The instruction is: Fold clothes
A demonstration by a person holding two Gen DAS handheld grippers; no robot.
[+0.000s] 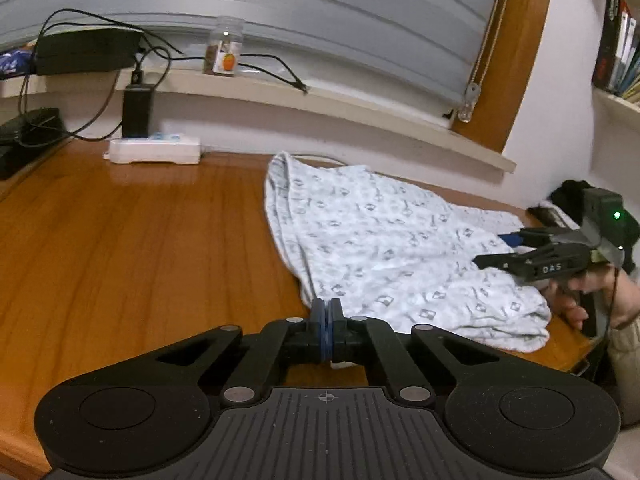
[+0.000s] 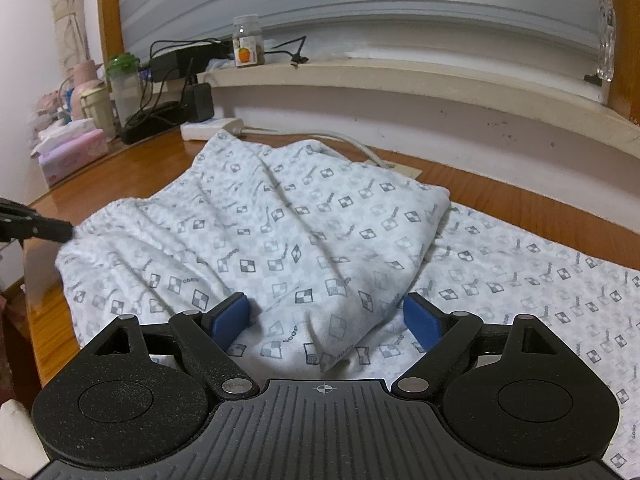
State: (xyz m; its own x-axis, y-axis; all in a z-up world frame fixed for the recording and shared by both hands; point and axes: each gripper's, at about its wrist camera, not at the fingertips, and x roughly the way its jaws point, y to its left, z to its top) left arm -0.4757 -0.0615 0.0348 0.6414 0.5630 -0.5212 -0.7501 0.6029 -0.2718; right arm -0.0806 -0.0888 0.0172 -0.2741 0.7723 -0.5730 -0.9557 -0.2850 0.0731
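Your left gripper (image 1: 327,312) has its blue pads pressed together at the near corner of the white cotton garment with grey checked diamonds (image 1: 384,248); whether cloth is pinched, you cannot tell. Your right gripper (image 2: 326,316) stands wide over a fold. The garment lies on the glossy orange-brown wooden desk (image 1: 140,232), white power strip (image 1: 154,150) at 11 o'clock below the sill.

We cannot tell whether the left gripper (image 1: 327,312) pinches the garment (image 1: 384,248) edge; its closed pads hide that spot. The garment (image 2: 560,300) runs off the right wrist view's right edge. Books (image 1: 618,52) are cut off, titles unreadable.
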